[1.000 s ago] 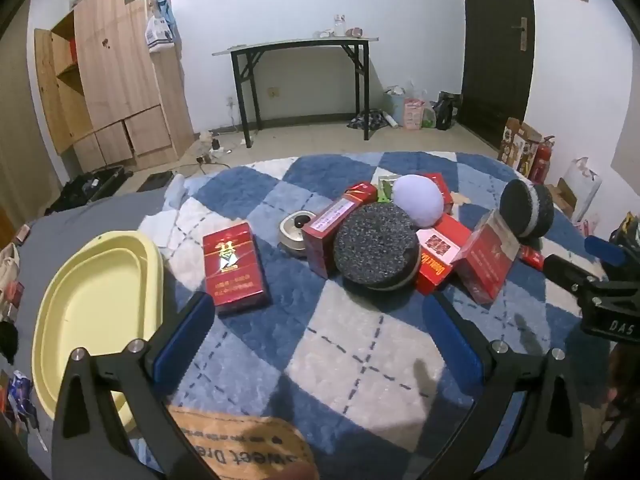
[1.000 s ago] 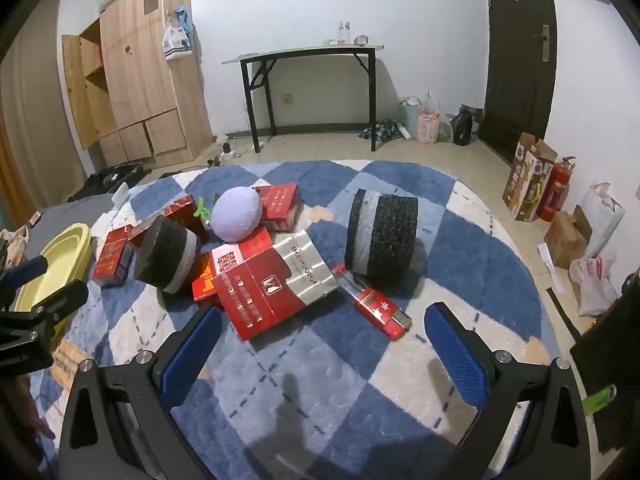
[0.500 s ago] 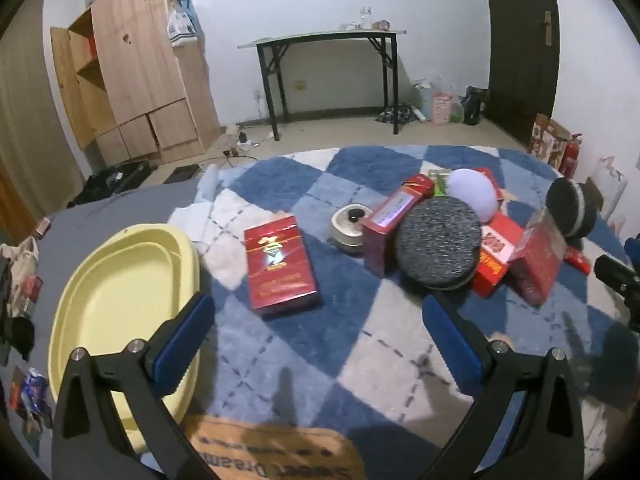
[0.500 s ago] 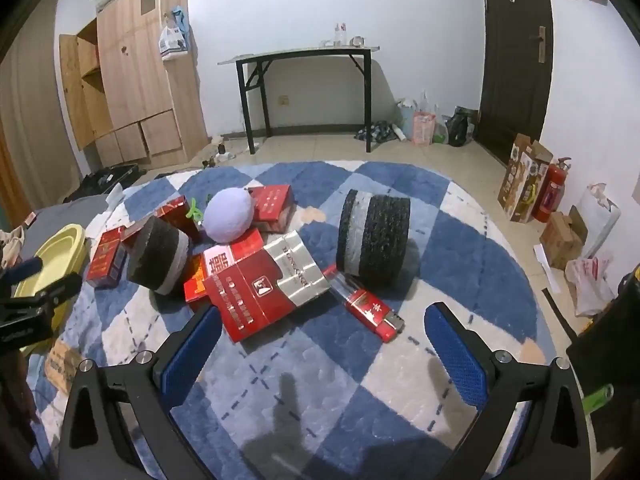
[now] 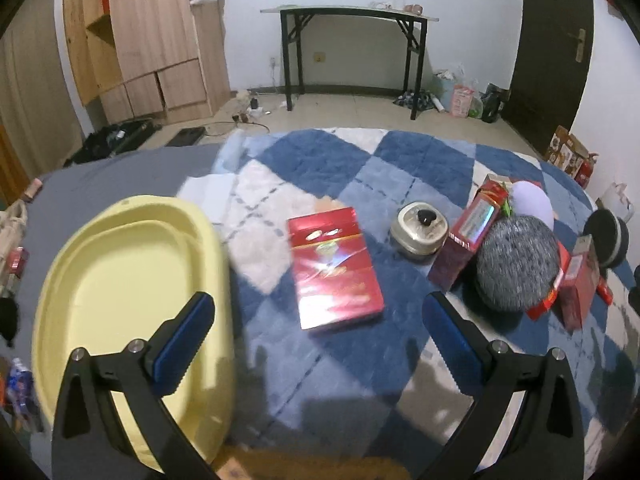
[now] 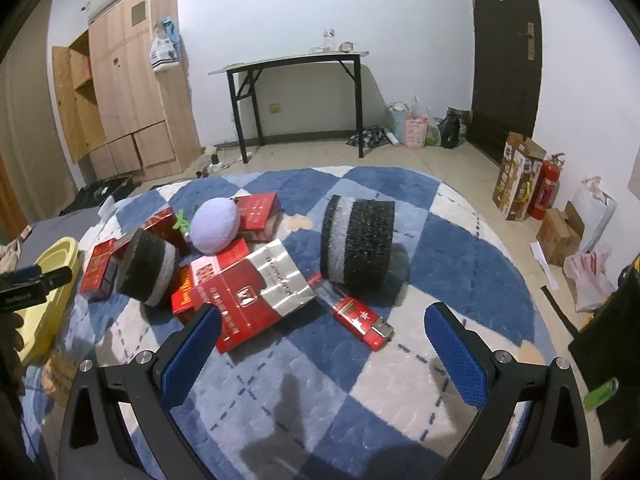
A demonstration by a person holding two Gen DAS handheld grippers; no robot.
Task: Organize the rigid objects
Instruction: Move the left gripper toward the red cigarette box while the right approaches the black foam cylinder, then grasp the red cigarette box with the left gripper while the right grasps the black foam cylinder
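My left gripper point(image 5: 316, 344) is open and empty, low over the rug. A flat red box point(image 5: 334, 270) lies just ahead of it. A yellow oval tray point(image 5: 116, 292) sits to its left. A small round tin point(image 5: 419, 230) lies beyond the box. My right gripper point(image 6: 320, 354) is open and empty. Ahead of it lie a red and silver box point(image 6: 256, 294), a thin red box point(image 6: 356, 316) and a black and grey cylinder point(image 6: 358, 238). A second cylinder point(image 6: 146, 266), a purple ball point(image 6: 216, 226) and more red boxes point(image 6: 256, 210) sit further left.
Everything lies on a blue and white checkered rug point(image 6: 440, 248). A black table point(image 6: 296, 92) and a wooden cabinet point(image 6: 124, 92) stand at the back wall. Cardboard boxes and a fire extinguisher point(image 6: 544, 186) stand at the right. My left gripper shows at the left edge of the right wrist view point(image 6: 28, 282).
My left gripper has swung left: the red box and yellow tray now sit closer to the centre. My right gripper has moved slightly closer to the pile.
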